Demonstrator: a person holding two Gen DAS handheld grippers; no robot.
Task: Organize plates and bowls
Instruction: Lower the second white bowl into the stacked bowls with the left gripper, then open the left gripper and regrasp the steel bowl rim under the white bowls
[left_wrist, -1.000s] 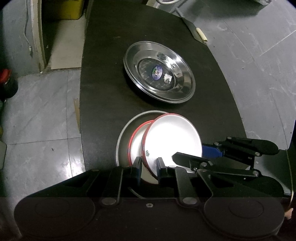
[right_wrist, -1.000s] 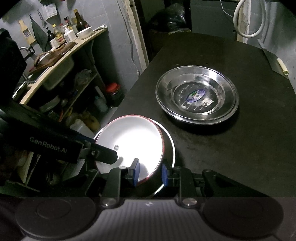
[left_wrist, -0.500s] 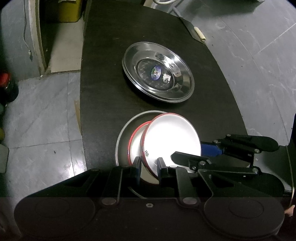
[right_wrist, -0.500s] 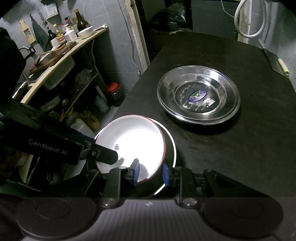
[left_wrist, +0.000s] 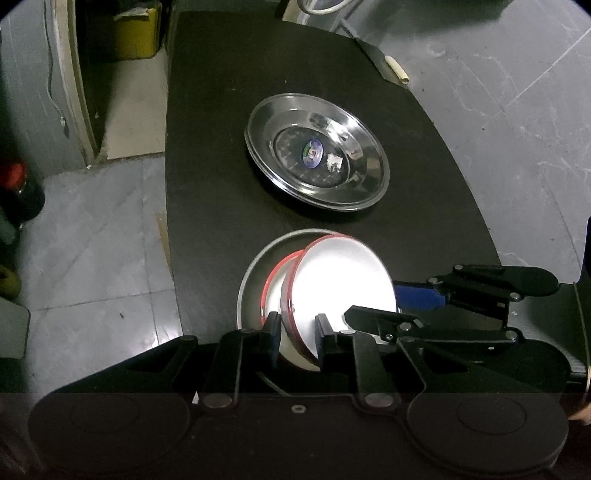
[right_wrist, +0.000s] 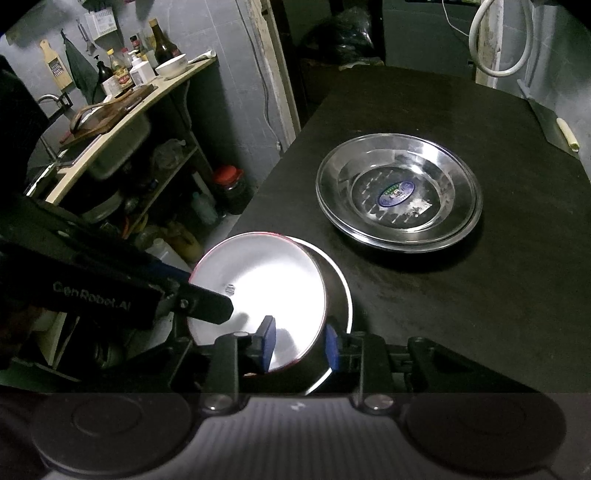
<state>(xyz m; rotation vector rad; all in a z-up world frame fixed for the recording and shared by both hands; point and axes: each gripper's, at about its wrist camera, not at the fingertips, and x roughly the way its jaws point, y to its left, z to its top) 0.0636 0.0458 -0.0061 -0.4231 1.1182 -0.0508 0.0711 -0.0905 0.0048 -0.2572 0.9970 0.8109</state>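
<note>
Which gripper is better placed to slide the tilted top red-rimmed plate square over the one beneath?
Probably right. The top red-rimmed plate sits offset toward the right gripper, which straddles its rim on that side and can push it across. The left gripper, jaws opening, straddles the near rim.

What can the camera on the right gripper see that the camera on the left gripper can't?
Only the right wrist view shows the kitchen counter with bottles and a white bowl, and the shelves under it.

Only the left wrist view shows the second red-rimmed plate under the top one, and the grey floor tiles.

Both show the black table, the shiny steel dish with a sticker, the grey plate at the bottom, and the top white plate with both grippers at its rim.
</note>
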